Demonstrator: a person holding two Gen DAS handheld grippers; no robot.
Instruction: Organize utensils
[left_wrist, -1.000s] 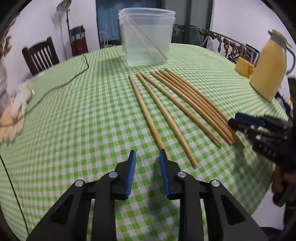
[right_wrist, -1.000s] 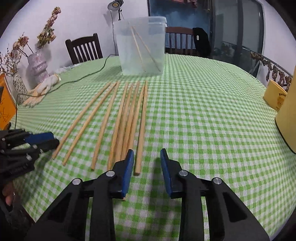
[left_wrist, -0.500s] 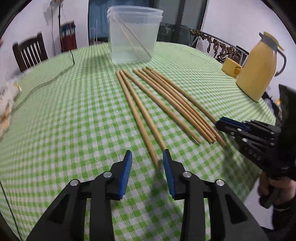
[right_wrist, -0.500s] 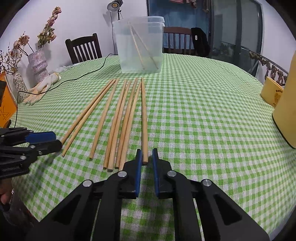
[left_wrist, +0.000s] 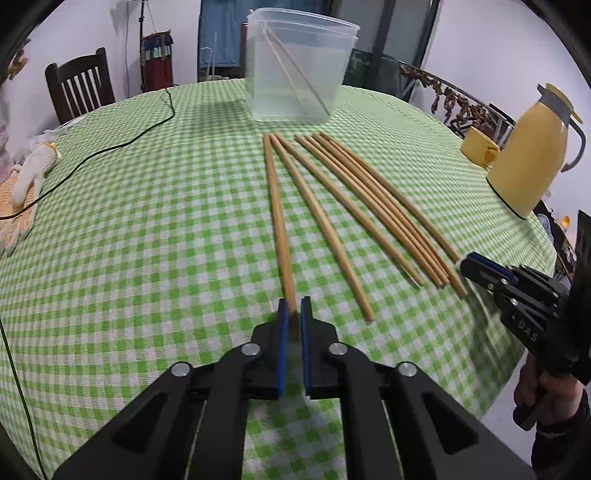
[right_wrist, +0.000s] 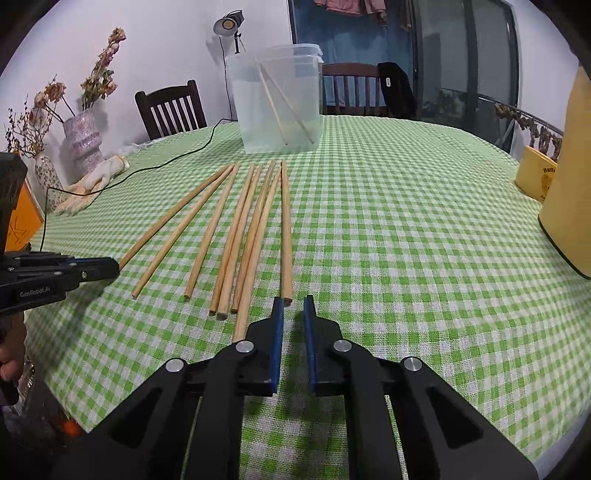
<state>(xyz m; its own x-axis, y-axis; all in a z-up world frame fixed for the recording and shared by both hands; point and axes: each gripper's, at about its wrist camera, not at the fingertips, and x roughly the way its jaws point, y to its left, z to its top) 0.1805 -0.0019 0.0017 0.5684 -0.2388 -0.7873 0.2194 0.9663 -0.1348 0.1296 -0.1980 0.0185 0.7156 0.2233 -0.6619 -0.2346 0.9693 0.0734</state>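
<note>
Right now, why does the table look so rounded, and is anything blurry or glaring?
Left wrist view: the fisheye lens bows the checked tablecloth and darkens the corners; the other claw at the right edge looks slightly smeared. Right wrist view: same bulge; the lamp glows brightly against the wall, and the chopsticks stay sharp.

Chopsticks (left_wrist: 332, 206) lie on the table (left_wrist: 147, 221) before the container (left_wrist: 299, 66) (two more inside), jug (left_wrist: 528, 155) right.

Home dining room: checked tablecloth (left_wrist: 147, 229), wooden chair (right_wrist: 171, 109), flower vase (right_wrist: 83, 142), thermos jug (left_wrist: 528, 155)
</note>
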